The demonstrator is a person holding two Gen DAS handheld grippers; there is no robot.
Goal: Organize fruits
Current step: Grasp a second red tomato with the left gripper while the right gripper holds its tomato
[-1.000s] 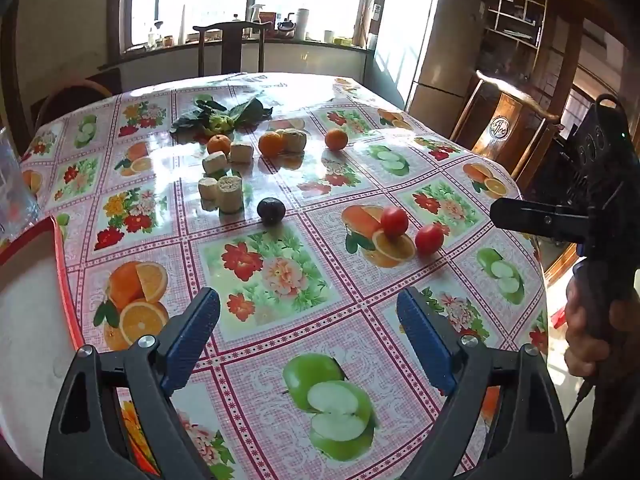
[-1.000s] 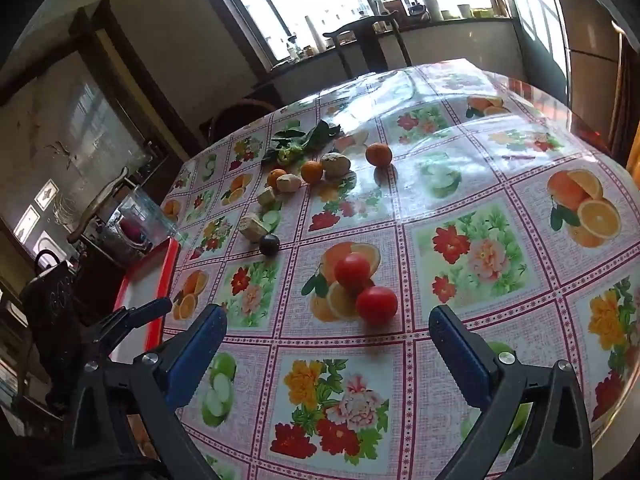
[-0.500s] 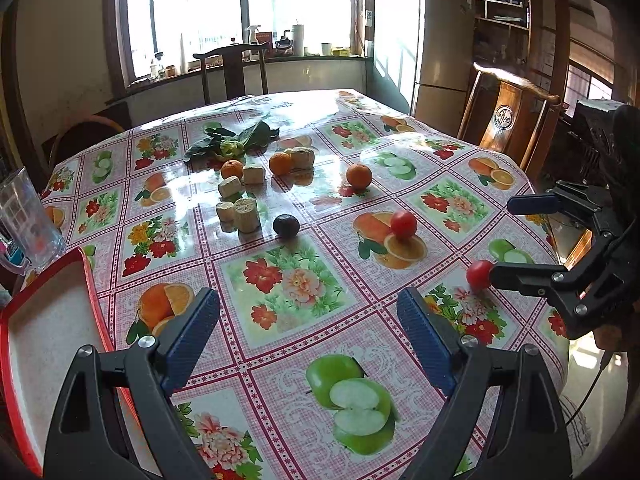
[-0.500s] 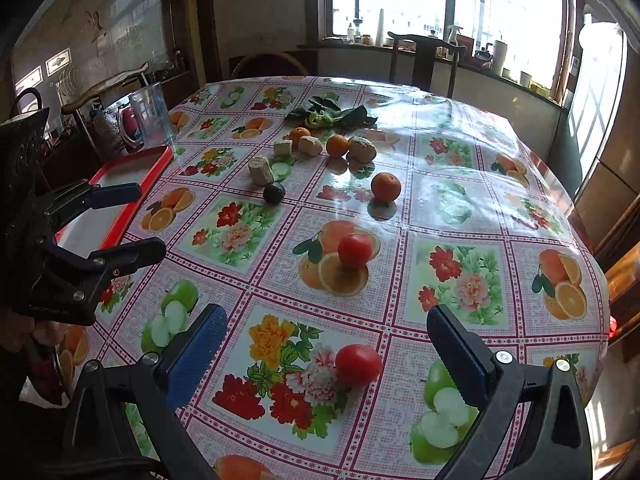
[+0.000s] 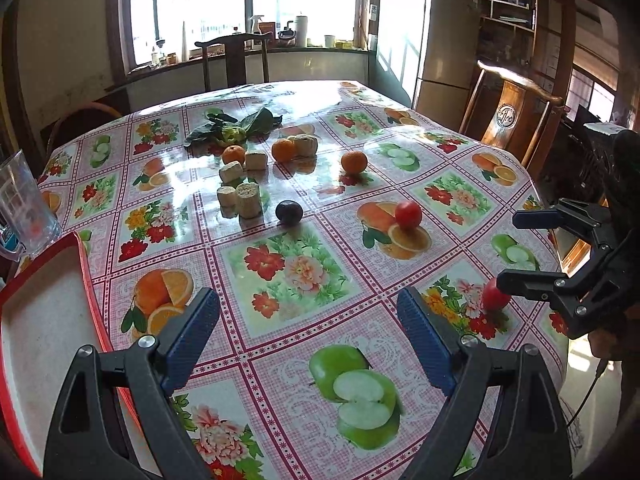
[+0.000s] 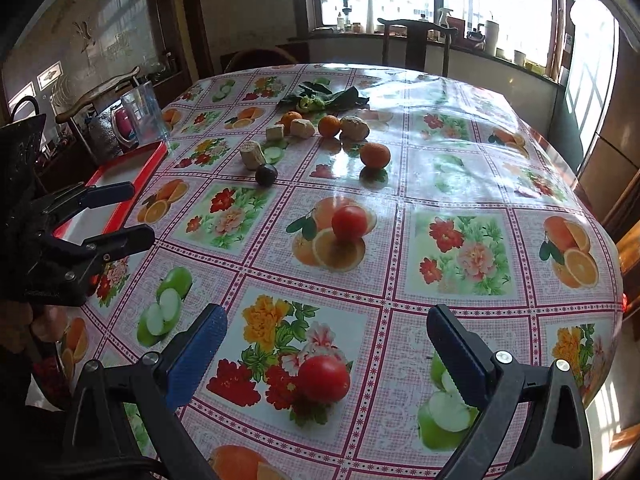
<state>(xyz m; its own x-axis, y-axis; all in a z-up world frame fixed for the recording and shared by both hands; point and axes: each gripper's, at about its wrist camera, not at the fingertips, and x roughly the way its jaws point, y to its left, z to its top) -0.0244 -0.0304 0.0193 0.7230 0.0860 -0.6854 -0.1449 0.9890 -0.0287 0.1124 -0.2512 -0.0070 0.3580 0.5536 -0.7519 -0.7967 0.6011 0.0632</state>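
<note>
Honestly, the near tomato (image 6: 323, 378) looks like the piece I would take first: it sits low in the centre of the right wrist view, on the flowered tablecloth (image 6: 460, 184), just ahead of the right gripper (image 6: 326, 354) and between the lines of its two fingers. I judge it light, smooth and a bit slippery, with skin that bruises or splits under a hard pinch, and round enough to roll off if nudged from one side. I would close across its widest part, low on the belly, with both pads meeting it together.

My right gripper is spread wide, well wider than the tomato, and holds nothing; neither blue pad touches the fruit.

My left gripper (image 5: 308, 336) at the bottom of the left wrist view is likewise spread and empty, over bare cloth, with the red-rimmed tray (image 5: 86, 280) at the lower left edge of that frame.

A second tomato (image 6: 349, 222) rests mid-frame on a printed orange slice. Further up are a dark plum (image 6: 266, 174), three oranges, the nearest being the lone orange (image 6: 375, 155), and some pale cut chunks (image 6: 252, 155) that I cannot identify. The oranges should be firmer and more forgiving; the plum I would treat as gently as the tomatoes.
</note>
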